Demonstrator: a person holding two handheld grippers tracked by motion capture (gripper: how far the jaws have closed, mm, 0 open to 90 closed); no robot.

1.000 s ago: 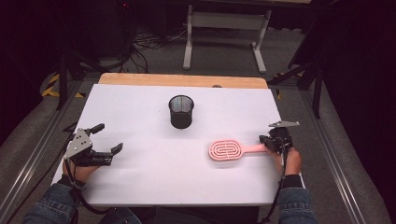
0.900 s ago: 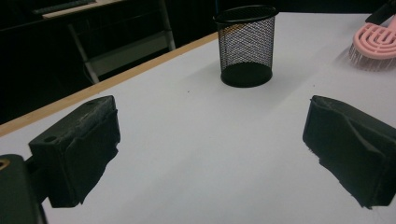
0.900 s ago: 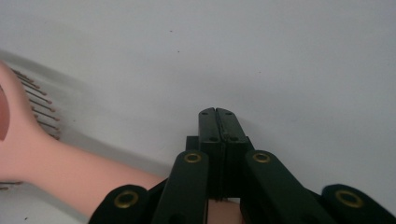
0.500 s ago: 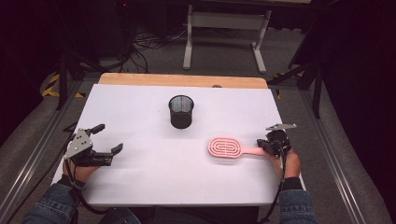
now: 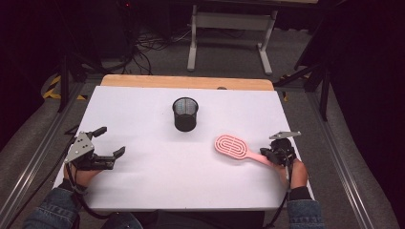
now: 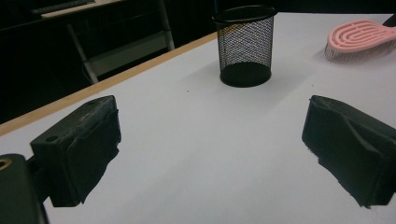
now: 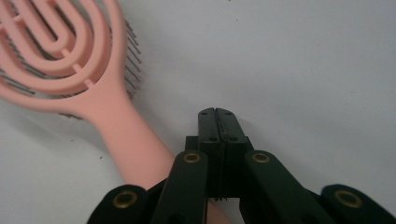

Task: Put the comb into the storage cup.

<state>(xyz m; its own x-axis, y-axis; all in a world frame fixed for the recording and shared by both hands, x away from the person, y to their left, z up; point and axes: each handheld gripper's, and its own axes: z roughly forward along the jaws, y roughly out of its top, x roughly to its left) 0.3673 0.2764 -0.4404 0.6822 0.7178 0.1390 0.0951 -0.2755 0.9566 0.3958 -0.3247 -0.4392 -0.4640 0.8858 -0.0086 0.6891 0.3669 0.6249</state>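
A pink hairbrush (image 5: 231, 145) lies bristles down at the right of the white table (image 5: 143, 109), its handle pointing toward the near right. My right gripper (image 5: 268, 152) sits over the end of that handle. In the right gripper view its jaws (image 7: 218, 113) are shut tight together with nothing between the tips, and the hairbrush (image 7: 70, 56) handle runs under their left side. A black mesh cup (image 5: 185, 114) stands upright mid-table. My left gripper (image 5: 112, 140) rests at the near left, open and empty. The left gripper view shows its pads (image 6: 79, 149) wide apart, with the mesh cup (image 6: 245, 46) and hairbrush (image 6: 359, 37) beyond.
The table's wooden far edge (image 5: 186, 82) runs behind the cup. Past it is a dark floor with cables and a grey metal stand (image 5: 229, 28). Metal rails flank the table on both sides.
My right gripper has shifted a little toward the near edge at the brush handle. The left gripper, the cup and the brush head stay where they were.
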